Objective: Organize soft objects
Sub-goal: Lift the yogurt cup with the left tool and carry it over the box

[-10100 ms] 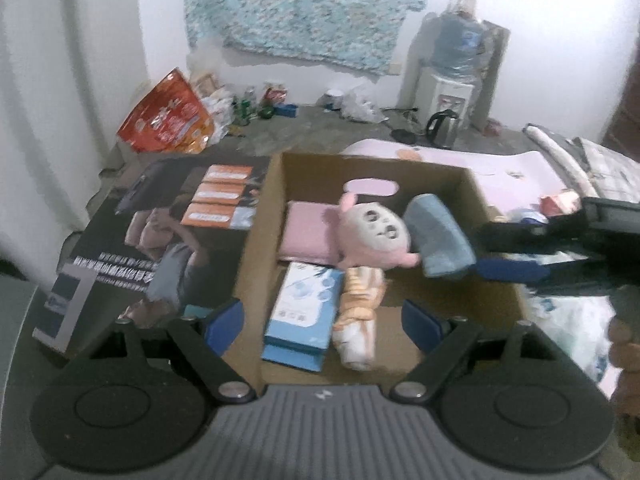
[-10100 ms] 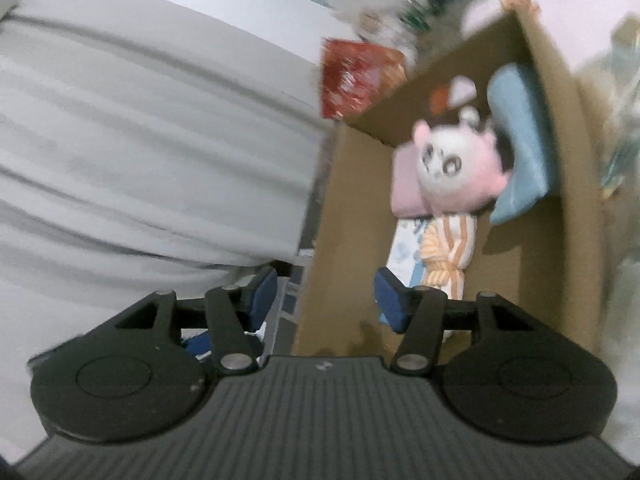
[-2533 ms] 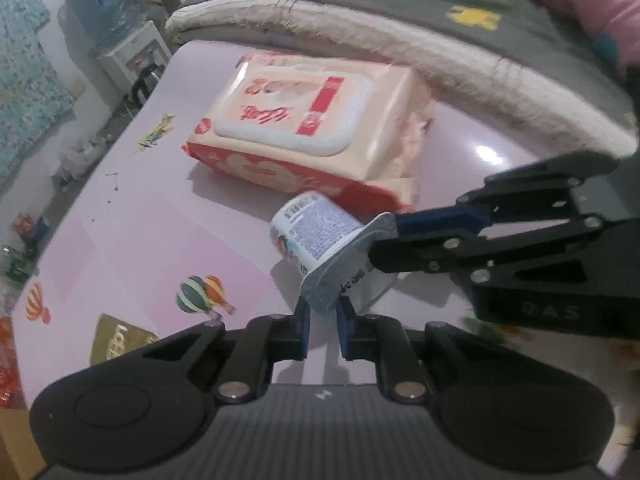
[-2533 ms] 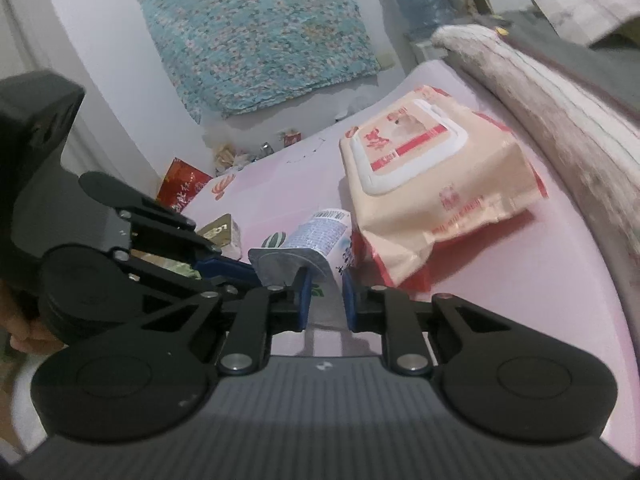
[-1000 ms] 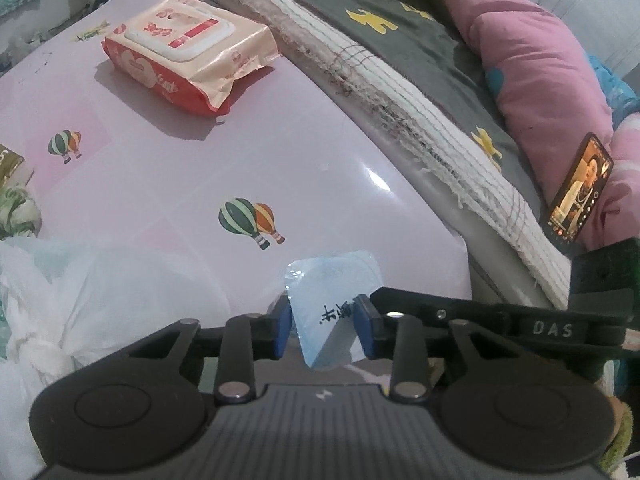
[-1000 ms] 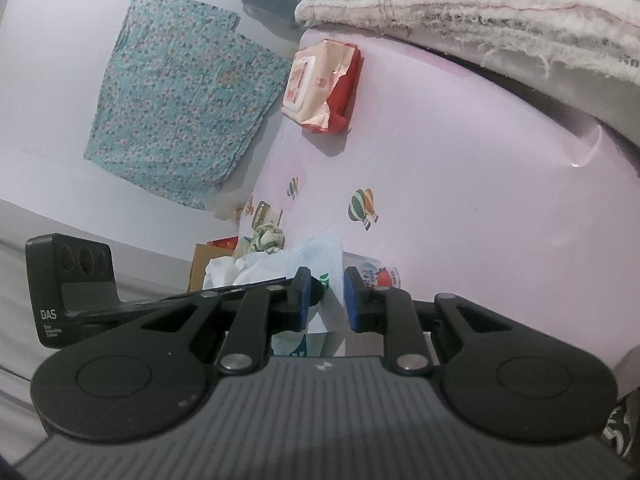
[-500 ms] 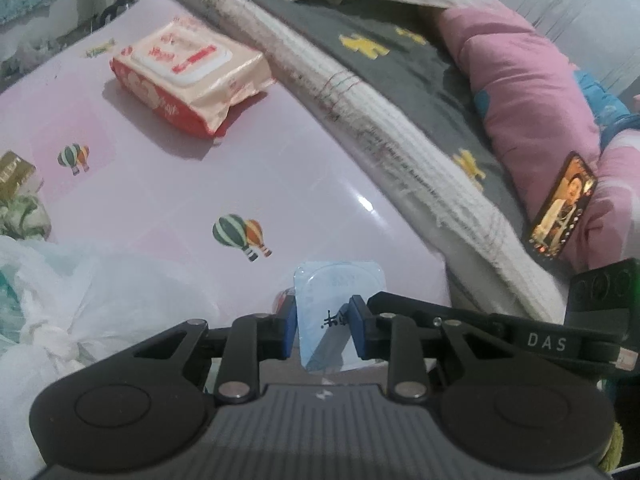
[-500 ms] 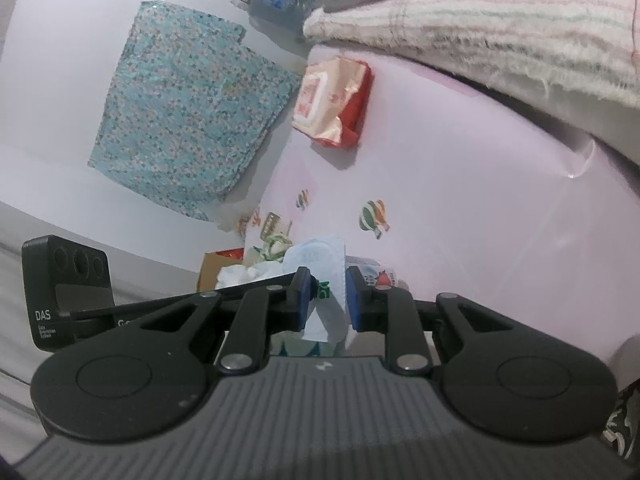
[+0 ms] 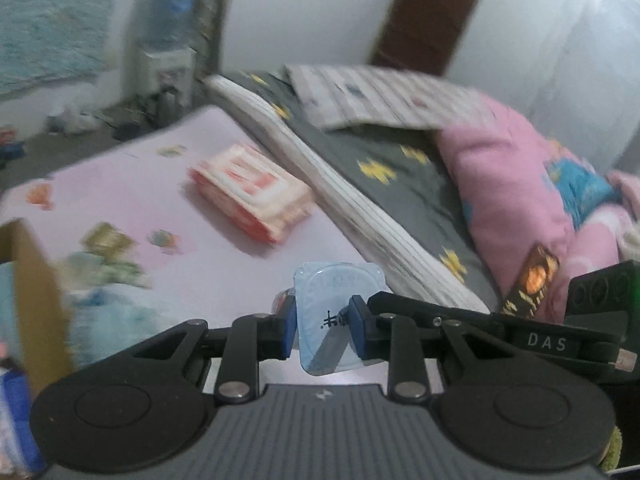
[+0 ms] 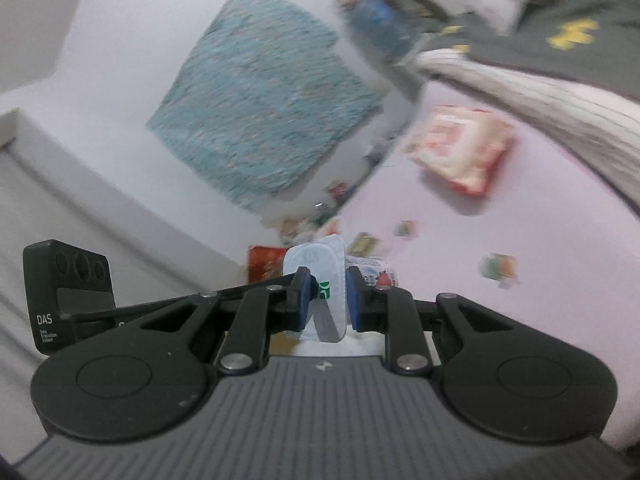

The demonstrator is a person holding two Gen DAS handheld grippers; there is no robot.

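**Both hand-held grippers carry one sealed cup above the pink desk**

Clearly, at the far left of the left wrist view stands the cardboard box (image 9: 38,300), its brown wall at the frame edge; judging by the task, it is the likely goal for whatever is gathered. Just right of it lies crumpled white plastic wrap (image 9: 116,312) on the pink desk (image 9: 132,184), directly between the box and the held load, so it may get in the way of a low approach.

Mid-frame, the left hand-held gripper (image 9: 323,322) has its blue pads partly closed on a small sealed cup (image 9: 338,300), foil lid facing the camera. The right hand-held gripper (image 10: 325,298) is almost fully closed, pinching the thin rim of the cup's lid (image 10: 316,258) from the other side. Two grips on so small a thing probably keep it from twisting or slipping while carried. It seems to hang clear of the desk, though blur hides any gap.

Farther off, a red and cream wet-wipe pack (image 9: 250,196) rests on the desk, well apart from the cup. Right of that, the bed's striped edge (image 9: 360,216) and dark star-print blanket (image 9: 384,168) border the desk, with a pink pillow (image 9: 504,184) and a phone (image 9: 530,280) at the far right.
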